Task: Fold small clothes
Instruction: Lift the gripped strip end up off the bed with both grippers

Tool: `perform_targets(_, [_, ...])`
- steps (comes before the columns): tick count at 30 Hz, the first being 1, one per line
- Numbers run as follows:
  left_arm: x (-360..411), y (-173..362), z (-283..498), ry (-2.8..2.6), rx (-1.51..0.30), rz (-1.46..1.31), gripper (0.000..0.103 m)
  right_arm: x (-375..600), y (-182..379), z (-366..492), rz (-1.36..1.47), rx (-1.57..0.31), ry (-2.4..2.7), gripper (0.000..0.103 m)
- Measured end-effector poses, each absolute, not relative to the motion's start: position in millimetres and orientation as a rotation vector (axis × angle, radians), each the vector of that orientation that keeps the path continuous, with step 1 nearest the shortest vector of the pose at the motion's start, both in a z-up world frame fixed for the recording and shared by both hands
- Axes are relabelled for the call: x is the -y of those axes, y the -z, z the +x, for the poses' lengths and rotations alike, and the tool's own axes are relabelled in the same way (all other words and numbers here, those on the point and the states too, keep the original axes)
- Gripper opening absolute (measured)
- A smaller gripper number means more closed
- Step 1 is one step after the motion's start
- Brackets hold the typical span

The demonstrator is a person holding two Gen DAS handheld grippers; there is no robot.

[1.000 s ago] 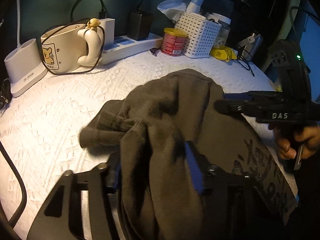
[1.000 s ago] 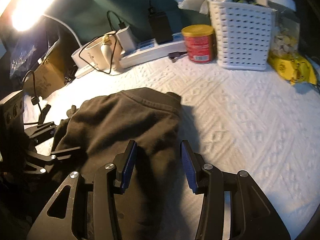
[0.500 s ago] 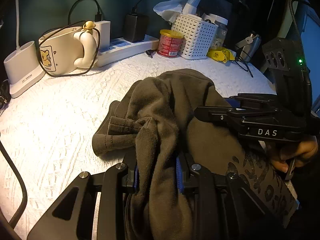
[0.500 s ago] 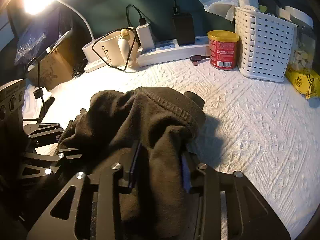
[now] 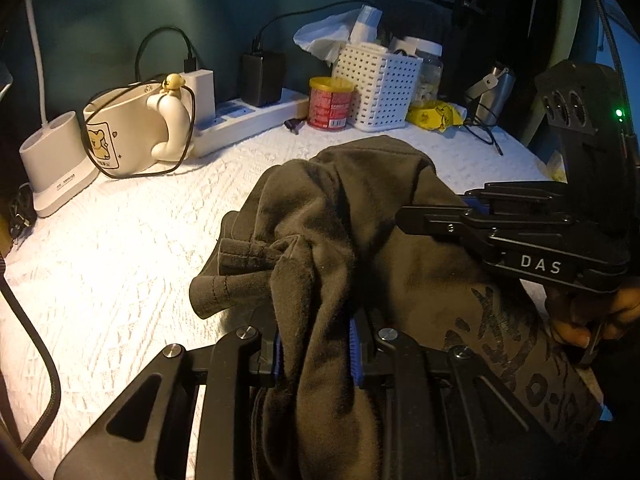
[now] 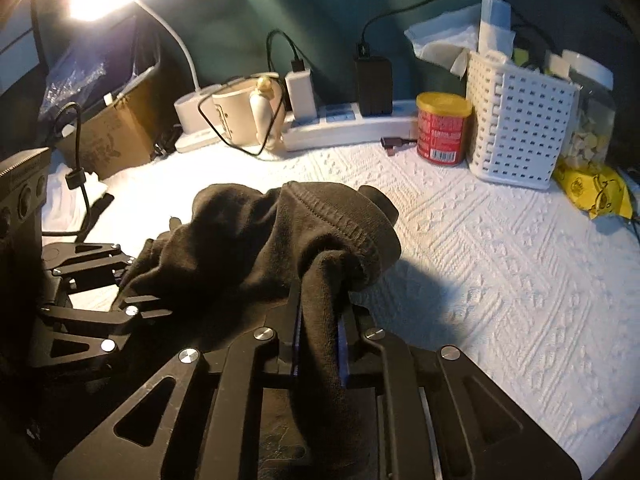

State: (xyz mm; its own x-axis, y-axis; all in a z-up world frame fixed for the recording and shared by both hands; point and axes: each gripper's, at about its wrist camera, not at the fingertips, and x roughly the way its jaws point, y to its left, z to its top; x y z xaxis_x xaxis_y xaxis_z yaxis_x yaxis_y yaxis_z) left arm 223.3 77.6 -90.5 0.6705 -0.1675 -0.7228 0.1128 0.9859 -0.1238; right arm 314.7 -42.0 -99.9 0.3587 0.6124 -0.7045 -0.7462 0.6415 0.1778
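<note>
Close opposed wrist views, shared garment (image 5: 360, 208)

Left gripper (image 5: 316, 346) and right gripper (image 6: 319, 338) both have fingers (image 5: 353, 344) pinched closed on cloth.

Olive-brown garment (image 5: 360, 208) (black print); white tablecloth (image 5: 120, 264)

We cannot see the blue pads of the left tool (image 5: 316, 350) in full, since folds of the dark olive-brown fleece garment (image 5: 352, 216) bunch over them; its lower part runs off the bottom edge. The printed label on the red cylindrical tin with the yellow lid (image 6: 442, 130) is too small for us to read
</note>
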Motion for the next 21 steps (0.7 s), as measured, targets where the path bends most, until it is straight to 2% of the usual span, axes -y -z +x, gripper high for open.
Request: perform_targets(21, [-58, 25, 171, 0.167, -0.653, -0.056, 0.022, 72, 32, 254, -0.189, -0.614, -0.850, 0.014])
